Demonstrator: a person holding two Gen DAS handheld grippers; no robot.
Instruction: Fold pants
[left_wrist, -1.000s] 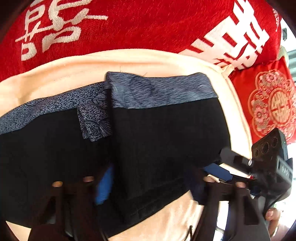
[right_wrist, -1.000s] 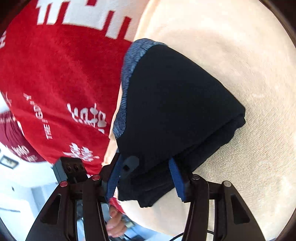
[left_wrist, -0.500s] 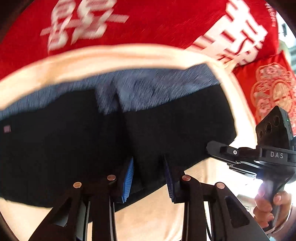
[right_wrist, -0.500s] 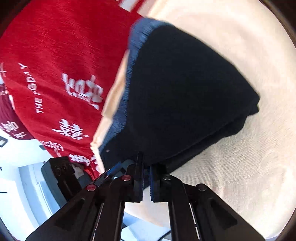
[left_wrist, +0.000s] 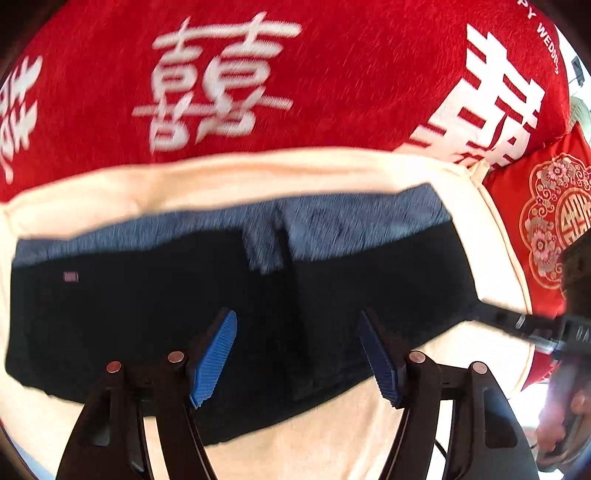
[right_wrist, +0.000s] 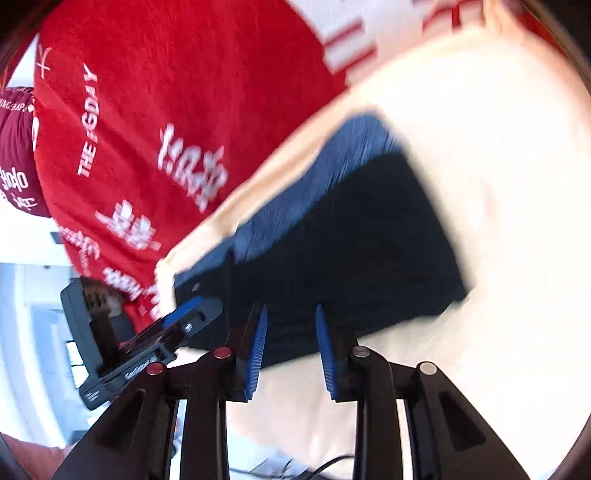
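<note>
While the black pants (left_wrist: 207, 317) lie folded into a flat band across the cream cushion (left_wrist: 229, 177), my left gripper (left_wrist: 297, 354) hangs above their near edge with its blue-padded fingers (left_wrist: 214, 354) spread wide, holding nothing. The grey-blue waistband (left_wrist: 354, 225) runs along the far edge of the pants, next to the red blanket (left_wrist: 332, 74) with its large white characters, and a small pale label (left_wrist: 70, 276) shows on the left part of the black cloth. A seam or fold line runs down the middle of the pants, roughly between my two left fingers. To the right sits a red cushion (left_wrist: 546, 221) with a gold floral emblem. In the right wrist view (blurred, so fine detail is lost) my right gripper (right_wrist: 290, 349) is at the near end of the pants (right_wrist: 351, 251), its fingers (right_wrist: 256, 350) parted and empty, with black cloth showing in the gap beyond the tips; whether they touch the cloth I cannot tell. The waistband (right_wrist: 321, 177) there lies along the left edge of the bundle, just beside the red blanket (right_wrist: 184, 92). The tip of the left gripper (right_wrist: 177, 325) shows at the lower left of that view, close to the corner of the pants.
</note>
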